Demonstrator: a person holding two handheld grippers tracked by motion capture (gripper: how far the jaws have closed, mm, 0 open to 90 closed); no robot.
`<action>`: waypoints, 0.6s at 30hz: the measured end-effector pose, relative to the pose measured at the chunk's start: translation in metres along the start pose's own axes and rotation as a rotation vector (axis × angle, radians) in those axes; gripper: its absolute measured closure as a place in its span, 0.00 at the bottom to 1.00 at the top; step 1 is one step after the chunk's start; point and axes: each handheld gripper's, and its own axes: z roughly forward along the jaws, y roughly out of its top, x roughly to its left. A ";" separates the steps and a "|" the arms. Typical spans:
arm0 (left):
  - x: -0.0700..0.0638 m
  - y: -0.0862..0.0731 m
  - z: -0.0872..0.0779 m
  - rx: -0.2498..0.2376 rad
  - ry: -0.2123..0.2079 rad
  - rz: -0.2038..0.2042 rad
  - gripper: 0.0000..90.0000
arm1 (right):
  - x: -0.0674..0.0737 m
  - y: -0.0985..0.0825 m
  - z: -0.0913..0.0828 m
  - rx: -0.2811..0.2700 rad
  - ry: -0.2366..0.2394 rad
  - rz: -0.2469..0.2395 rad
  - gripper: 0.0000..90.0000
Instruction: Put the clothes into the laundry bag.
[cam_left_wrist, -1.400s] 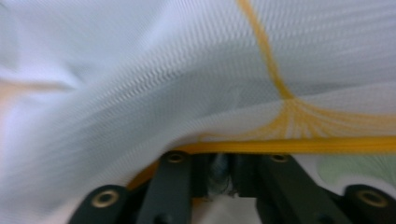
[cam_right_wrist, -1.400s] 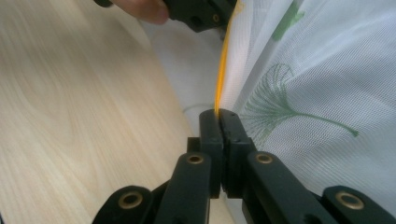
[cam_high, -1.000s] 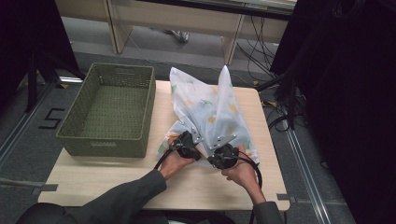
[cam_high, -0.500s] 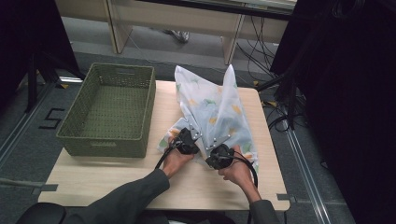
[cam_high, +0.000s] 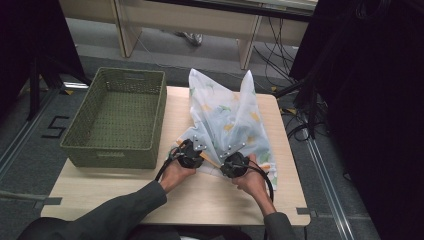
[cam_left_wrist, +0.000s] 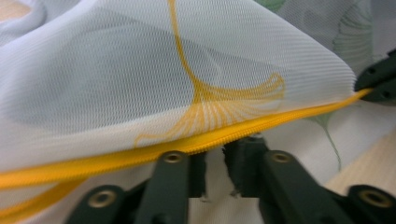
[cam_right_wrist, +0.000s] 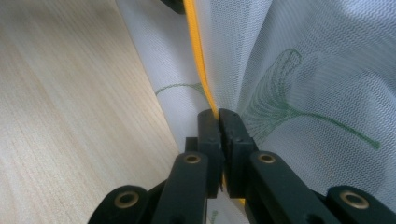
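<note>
A white mesh bag (cam_high: 225, 110) printed with green and yellow leaves stands bunched in two peaks on the wooden table (cam_high: 200, 200). A yellow zipper band (cam_left_wrist: 289, 119) runs along its near edge. My right gripper (cam_right_wrist: 219, 121) is shut on that band, and I also see this gripper (cam_high: 232, 162) in the high view. My left gripper (cam_left_wrist: 224, 154) has just been closing. A narrow gap still shows between its pads, with white mesh in the gap and the band across its tips. Seen from above, my left gripper (cam_high: 197, 151) sits just left of the right one.
A deep green woven basket (cam_high: 115, 150) stands at the table's left side with nothing in it. Bare wood lies in front of both hands. Cables and table legs stand on the floor beyond the far edge and to the right.
The bag has been drawn in and pulled taller, from a wide spread into two narrow peaks. My left gripper shifted slightly left along the near edge. The right gripper sank a little.
</note>
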 end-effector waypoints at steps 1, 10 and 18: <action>0.000 0.002 0.002 -0.009 -0.001 -0.023 0.92 | 0.000 0.000 -0.001 -0.004 0.003 0.000 0.99; 0.000 0.009 -0.003 -0.037 -0.008 -0.064 0.88 | 0.006 0.004 -0.020 -0.028 0.058 0.007 1.00; -0.010 -0.009 -0.025 0.037 -0.099 0.027 0.60 | -0.001 0.013 0.005 -0.002 0.017 0.000 1.00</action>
